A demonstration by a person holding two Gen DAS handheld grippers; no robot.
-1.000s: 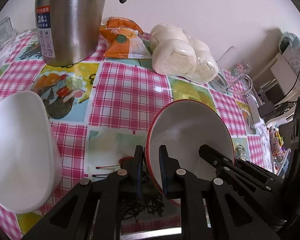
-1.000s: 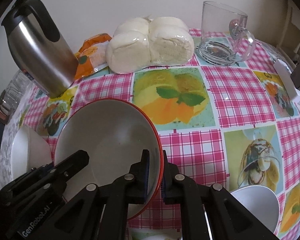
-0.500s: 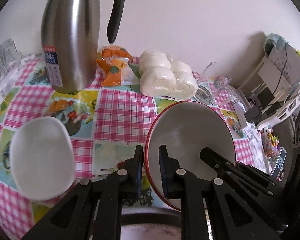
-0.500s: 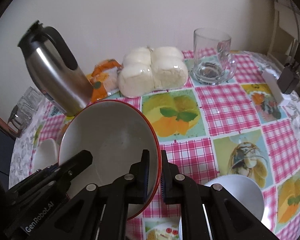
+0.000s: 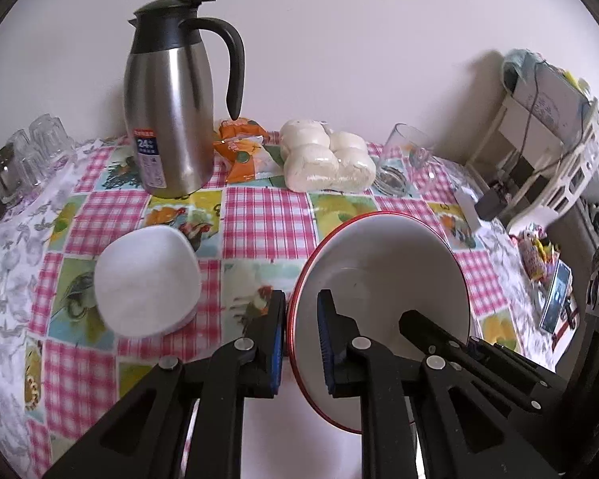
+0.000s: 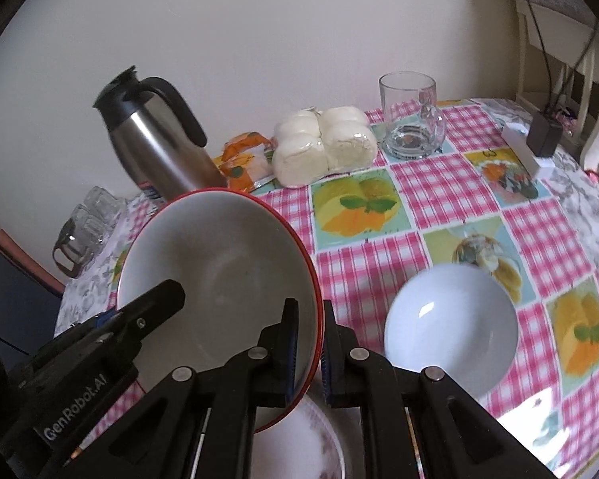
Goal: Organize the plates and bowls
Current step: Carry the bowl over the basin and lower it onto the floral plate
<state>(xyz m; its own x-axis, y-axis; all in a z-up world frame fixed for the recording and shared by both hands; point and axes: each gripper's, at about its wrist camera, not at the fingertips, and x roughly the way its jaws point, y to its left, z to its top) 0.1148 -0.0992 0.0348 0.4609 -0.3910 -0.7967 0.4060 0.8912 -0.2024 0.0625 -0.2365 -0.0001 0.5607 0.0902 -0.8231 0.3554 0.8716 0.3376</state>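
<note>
- A small white bowl is sitting on the checked tablecloth at the left, well clear of the lift; it is looking like one candidate to nest later, though that is only a guess
- The left gripper is pinching narrow on the left rim of the red-rimmed bowl; one pad is lying inside the rim, the other outside
- The red-rimmed bowl is hanging tilted above the table, carried by both tongs at once; a plate is showing just beneath it
- The right gripper is clamping narrow on the opposite rim; both hands should be travelling together, level with each other, so neither thin bite is twisting or slipping
- A second white bowl is resting at the right, near the held one; keeping the carried rim above it is avoiding a knock
- Lowering should be slow and flat; pads should be letting go only once the base is seated
</note>
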